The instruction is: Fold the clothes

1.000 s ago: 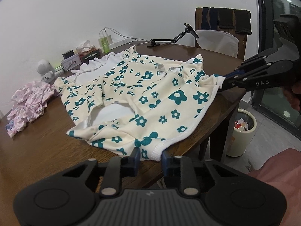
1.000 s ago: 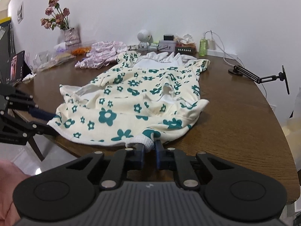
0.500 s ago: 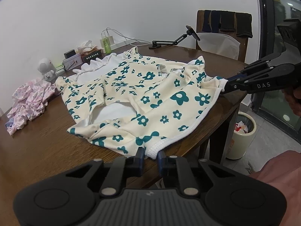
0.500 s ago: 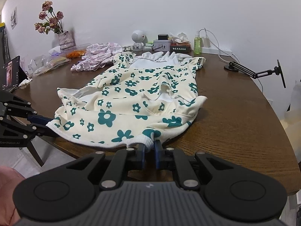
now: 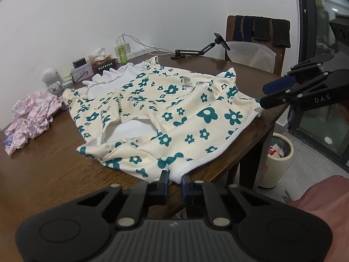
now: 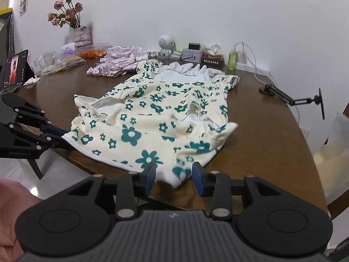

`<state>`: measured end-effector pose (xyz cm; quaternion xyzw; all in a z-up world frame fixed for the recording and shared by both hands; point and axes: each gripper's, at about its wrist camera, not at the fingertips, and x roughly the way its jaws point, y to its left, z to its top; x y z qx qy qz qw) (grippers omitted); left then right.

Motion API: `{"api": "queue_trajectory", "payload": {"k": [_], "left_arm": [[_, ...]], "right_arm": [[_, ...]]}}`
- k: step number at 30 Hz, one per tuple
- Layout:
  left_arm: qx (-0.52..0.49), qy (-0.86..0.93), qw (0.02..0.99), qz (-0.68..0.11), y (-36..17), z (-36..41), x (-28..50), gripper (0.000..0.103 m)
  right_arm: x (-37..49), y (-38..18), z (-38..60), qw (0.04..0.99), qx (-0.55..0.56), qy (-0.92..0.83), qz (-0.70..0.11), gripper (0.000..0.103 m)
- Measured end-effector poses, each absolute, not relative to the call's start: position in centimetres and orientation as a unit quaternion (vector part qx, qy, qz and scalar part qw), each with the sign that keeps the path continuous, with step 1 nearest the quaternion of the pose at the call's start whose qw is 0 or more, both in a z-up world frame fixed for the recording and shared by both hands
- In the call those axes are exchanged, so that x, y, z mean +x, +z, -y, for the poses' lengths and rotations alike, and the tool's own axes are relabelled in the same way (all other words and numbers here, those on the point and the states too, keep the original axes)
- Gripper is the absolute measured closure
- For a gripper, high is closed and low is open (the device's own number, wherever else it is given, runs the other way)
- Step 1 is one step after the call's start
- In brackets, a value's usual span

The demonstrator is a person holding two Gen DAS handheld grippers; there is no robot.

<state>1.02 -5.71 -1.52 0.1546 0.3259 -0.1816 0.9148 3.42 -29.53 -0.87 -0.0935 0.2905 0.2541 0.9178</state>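
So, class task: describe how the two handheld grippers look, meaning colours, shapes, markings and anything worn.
Both are matte black. The left gripper has a wide ribbed grey body, two round discs, silver pivot pins and blue-padded fingers. The right gripper is built the same; seen side-on it shows black linkage bars and white "DAS" lettering. A pink sleeve shows at the edge.

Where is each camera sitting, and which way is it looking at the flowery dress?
Left wrist view: sits on the left gripper, looks across the flowery dress on the table toward a chair; the right gripper and a pink sleeve show.
Right wrist view: sits on the right gripper, whose jaws are opening around the hem, facing the wall and a flower vase; the left gripper shows.
Shared: the dress, the table, the pink garment, both grippers.
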Motion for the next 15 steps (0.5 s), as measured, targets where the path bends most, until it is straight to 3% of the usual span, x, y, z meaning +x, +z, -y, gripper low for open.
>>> {"api": "queue_trajectory", "payload": {"k": [15], "left_arm": [[0.144,-0.205,0.921,-0.299,-0.6,4.6,0.7,0.097]], "right_arm": [[3.0,-0.2,23.2,0.884,-0.126,0.349,-0.285,0.060]]}}
